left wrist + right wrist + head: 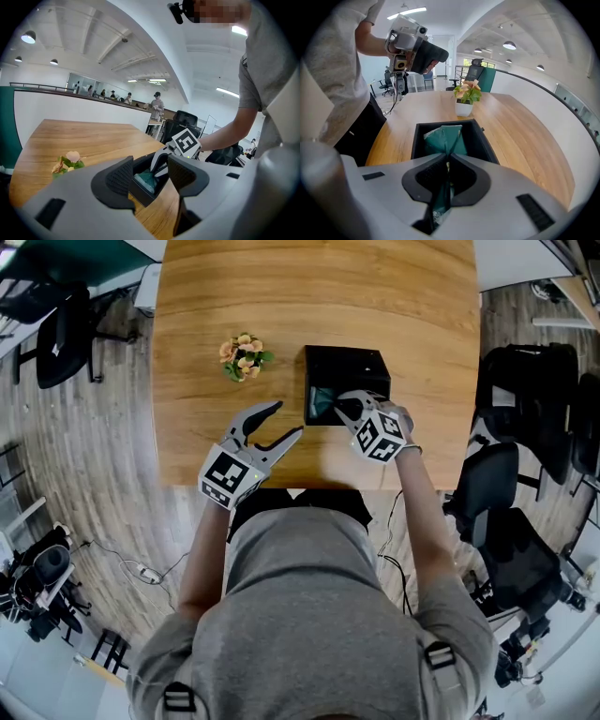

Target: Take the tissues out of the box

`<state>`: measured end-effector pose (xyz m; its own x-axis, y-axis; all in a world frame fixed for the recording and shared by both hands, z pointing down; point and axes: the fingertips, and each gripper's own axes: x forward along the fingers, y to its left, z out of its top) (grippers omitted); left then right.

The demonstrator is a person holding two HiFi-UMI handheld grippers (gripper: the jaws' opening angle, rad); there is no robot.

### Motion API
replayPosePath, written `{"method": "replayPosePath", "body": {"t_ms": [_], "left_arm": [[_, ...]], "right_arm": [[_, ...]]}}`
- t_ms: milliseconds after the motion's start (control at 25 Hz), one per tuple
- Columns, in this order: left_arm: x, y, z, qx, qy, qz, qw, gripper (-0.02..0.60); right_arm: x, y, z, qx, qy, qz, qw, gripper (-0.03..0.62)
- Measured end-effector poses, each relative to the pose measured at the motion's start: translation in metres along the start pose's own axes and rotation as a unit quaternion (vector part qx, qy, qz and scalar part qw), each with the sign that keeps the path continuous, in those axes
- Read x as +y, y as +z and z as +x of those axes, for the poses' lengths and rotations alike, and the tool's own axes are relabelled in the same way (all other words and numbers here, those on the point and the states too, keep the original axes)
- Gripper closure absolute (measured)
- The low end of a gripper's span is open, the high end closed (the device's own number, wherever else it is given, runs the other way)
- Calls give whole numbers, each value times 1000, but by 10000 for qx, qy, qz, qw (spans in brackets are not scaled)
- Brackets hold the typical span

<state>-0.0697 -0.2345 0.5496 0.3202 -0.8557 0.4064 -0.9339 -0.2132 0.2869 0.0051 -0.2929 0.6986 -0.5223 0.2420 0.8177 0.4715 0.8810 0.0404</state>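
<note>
A black open-topped tissue box [345,371] [476,136] [140,190] stands on the wooden table, with a teal tissue [446,139] [323,401] [146,180] sticking up from it. My right gripper [448,165] [345,406] sits at the box's near edge, shut on that tissue; the tissue runs pinched between the pads. My left gripper [281,423] [149,173] hovers open left of the box, with nothing between its pads.
A small pot of pink and orange flowers [244,356] [465,97] [65,164] stands left of the box. Bare wooden tabletop [309,287] stretches beyond it. Black office chairs [525,427] stand to the right of the table, another [56,334] to the left.
</note>
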Motion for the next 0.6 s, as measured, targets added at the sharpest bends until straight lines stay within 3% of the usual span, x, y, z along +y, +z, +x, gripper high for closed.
{"method": "replayPosePath", "body": {"t_ms": [600], "left_arm": [[-14, 16, -8, -76, -329, 261, 9991, 337]], "right_arm": [[-3, 14, -30, -69, -618, 175, 9979, 577]]}}
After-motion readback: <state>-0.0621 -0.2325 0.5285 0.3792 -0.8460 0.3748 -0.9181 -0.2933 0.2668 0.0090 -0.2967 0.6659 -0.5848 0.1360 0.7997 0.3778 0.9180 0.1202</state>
